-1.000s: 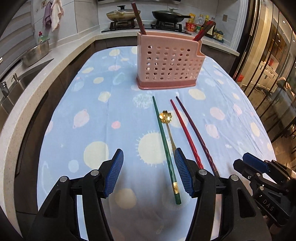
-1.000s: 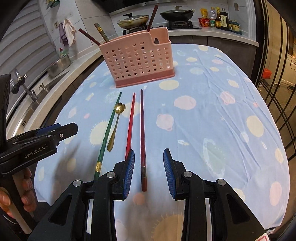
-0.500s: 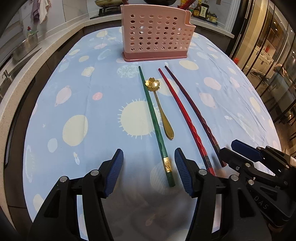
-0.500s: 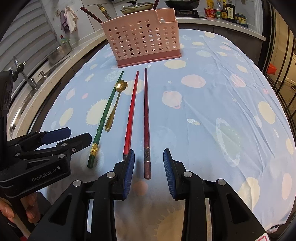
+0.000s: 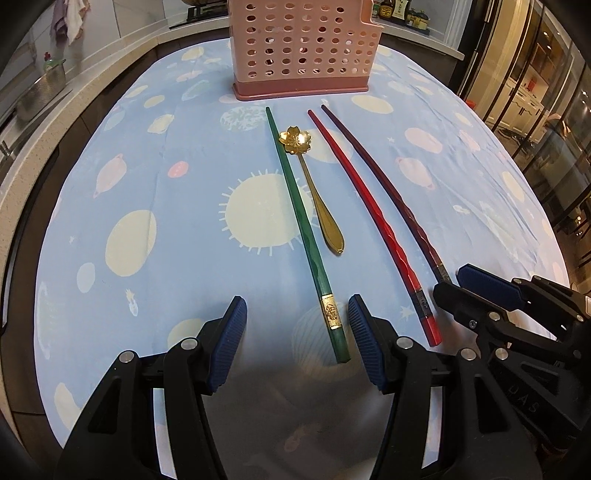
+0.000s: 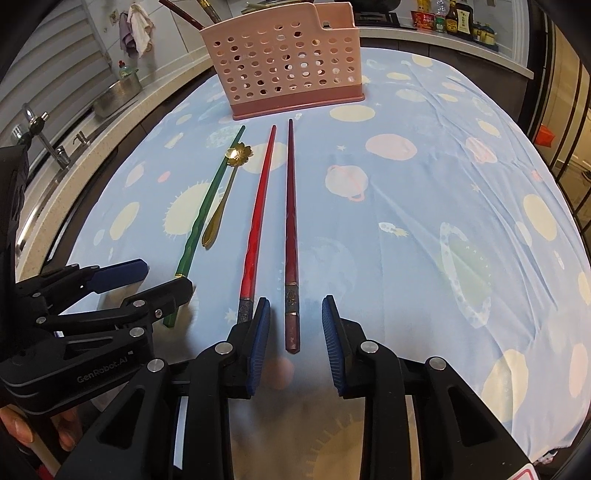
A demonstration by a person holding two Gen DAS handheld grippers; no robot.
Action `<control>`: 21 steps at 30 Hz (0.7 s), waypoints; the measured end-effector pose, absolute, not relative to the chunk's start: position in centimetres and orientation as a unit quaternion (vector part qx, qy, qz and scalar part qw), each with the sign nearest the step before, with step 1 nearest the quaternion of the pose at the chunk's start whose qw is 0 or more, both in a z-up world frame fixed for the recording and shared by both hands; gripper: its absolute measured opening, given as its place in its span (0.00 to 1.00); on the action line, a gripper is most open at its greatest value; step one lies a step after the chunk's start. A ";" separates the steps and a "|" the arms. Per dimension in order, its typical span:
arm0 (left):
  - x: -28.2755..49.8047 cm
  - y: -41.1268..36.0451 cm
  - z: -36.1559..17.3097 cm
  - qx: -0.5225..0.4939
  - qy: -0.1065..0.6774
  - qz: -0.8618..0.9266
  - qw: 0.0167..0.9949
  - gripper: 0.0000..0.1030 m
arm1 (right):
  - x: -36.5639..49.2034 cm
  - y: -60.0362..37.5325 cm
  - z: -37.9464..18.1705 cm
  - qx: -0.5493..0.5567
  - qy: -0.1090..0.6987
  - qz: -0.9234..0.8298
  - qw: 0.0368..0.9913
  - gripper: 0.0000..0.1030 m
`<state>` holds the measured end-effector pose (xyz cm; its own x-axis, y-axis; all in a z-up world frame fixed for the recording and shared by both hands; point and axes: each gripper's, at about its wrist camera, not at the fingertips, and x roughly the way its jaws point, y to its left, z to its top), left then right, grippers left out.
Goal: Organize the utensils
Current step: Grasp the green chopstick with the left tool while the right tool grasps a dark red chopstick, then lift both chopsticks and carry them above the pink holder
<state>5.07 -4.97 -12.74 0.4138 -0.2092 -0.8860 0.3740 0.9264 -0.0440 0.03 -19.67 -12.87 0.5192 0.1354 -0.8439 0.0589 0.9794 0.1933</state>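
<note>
A green chopstick (image 5: 303, 229), a gold flower-bowled spoon (image 5: 314, 188), a red chopstick (image 5: 373, 218) and a dark maroon chopstick (image 5: 388, 192) lie side by side on the blue tablecloth, in front of a pink perforated holder (image 5: 301, 48). My left gripper (image 5: 297, 332) is open, low over the cloth, with the green chopstick's near end between its fingers. My right gripper (image 6: 295, 328) is open, with the near end of the maroon chopstick (image 6: 290, 236) between its fingers and the red chopstick (image 6: 256, 225) beside its left finger. Each gripper shows in the other's view.
The pink holder (image 6: 284, 62) has a few chopsticks standing in it. A counter with a sink and steel pot (image 6: 116, 94) runs along the left. Bottles (image 6: 454, 18) stand at the back. Glass doors are on the right.
Both grippers have moved forward and down toward the table. The chopstick ends now lie between the fingers. The utensils have not moved.
</note>
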 end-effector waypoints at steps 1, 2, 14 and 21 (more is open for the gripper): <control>5.0 -5.0 -12.8 0.081 0.512 -0.174 0.837 0.53 | 0.0 -19.7 -12.9 0.099 0.490 0.022 0.866 0.26; 5.0 -5.0 -12.8 0.082 0.511 -0.174 0.838 0.53 | 0.0 -19.7 -12.9 0.098 0.490 0.022 0.866 0.26; 4.8 -4.0 -12.8 0.081 0.497 -0.165 0.848 0.29 | -0.2 -20.3 -13.2 0.097 0.487 0.009 0.868 0.10; 5.1 -2.6 -12.6 0.059 0.502 -0.166 0.847 0.07 | -0.4 -20.4 -13.1 0.098 0.484 0.008 0.870 0.07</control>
<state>5.07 -2.60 -12.63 0.4406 -0.2217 -0.8699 0.3396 0.9382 -0.0671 -0.43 -20.37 -13.14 0.5315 0.1082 -0.8401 0.0817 0.9806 0.1780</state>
